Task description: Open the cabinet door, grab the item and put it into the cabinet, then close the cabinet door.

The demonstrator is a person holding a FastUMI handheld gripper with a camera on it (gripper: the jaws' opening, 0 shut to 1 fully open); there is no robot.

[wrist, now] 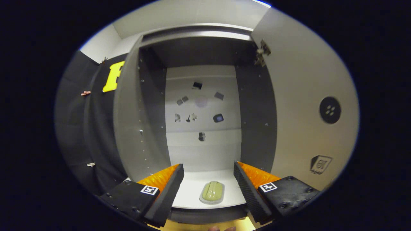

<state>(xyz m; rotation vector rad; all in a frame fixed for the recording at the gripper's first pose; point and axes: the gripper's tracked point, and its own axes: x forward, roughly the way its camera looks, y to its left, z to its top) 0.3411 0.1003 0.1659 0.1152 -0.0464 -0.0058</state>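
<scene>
The cabinet stands open. Its door is swung out to the right, inner face showing, with a hinge at the upper corner and a round dark fitting farther along the panel.

The gripper has its fingers spread wide and holds nothing. Neither pad touches the item.

The item, a pale green oblong piece, lies flat on the cabinet's white floor near the front edge. It sits between the two fingers and just ahead of them, roughly centred in the gap. Its long axis runs near to far, in line with the fingers.

On this evidence the item is already placed inside. The step remaining is judged to be closing the door. The relation that matters is therefore door to fingers: the door lies to the right, well apart from the right finger, and must swing leftward across the opening.

The fingers sit at the cabinet mouth, in the door's path, and would need to back out first.

Small dark marks are scattered on the back wall; their nature cannot be told. The left side panel is unobstructed.
</scene>
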